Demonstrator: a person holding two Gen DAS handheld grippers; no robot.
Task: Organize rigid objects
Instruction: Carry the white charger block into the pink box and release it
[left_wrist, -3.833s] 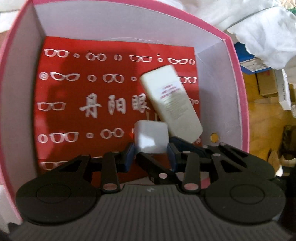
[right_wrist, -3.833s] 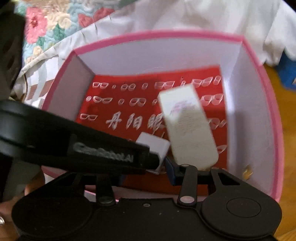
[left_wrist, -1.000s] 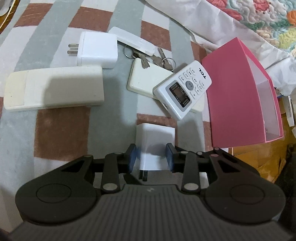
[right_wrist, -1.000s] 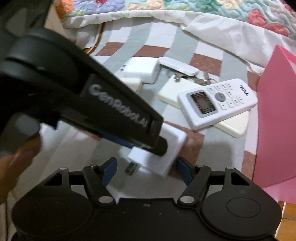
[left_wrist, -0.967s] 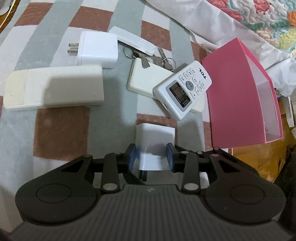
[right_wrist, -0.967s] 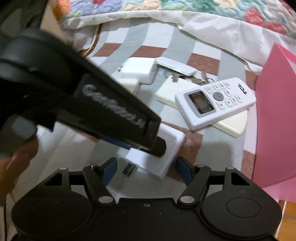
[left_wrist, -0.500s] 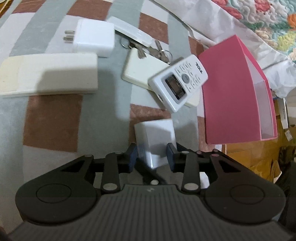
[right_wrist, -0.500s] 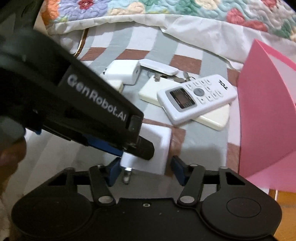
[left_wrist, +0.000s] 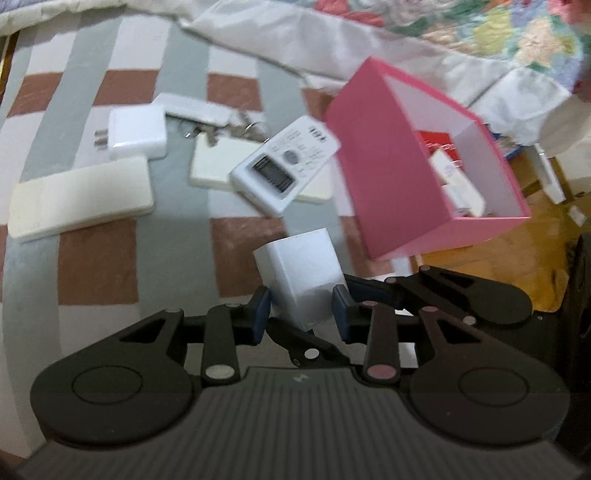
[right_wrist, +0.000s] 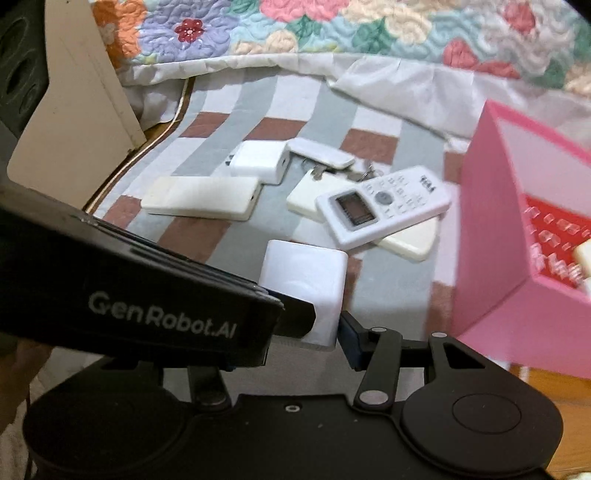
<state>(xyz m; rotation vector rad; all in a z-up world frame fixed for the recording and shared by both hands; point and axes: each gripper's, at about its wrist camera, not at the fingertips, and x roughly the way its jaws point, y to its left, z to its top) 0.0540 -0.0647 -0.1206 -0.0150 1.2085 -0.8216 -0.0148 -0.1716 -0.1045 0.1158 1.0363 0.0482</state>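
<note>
Left gripper (left_wrist: 301, 308) clamps a white cube-shaped plastic charger (left_wrist: 300, 274), lifted above the striped brown-and-grey blanket (left_wrist: 162, 258), just left of the tilted pink cardboard box (left_wrist: 380, 177). Right gripper (right_wrist: 295, 339) sits near it; whether it's parted or closed isn't visible.

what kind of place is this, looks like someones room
Probably a bedroom: the things lie on a checked blanket, a floral quilt is bunched behind, and a remote and charger sit about.
</note>
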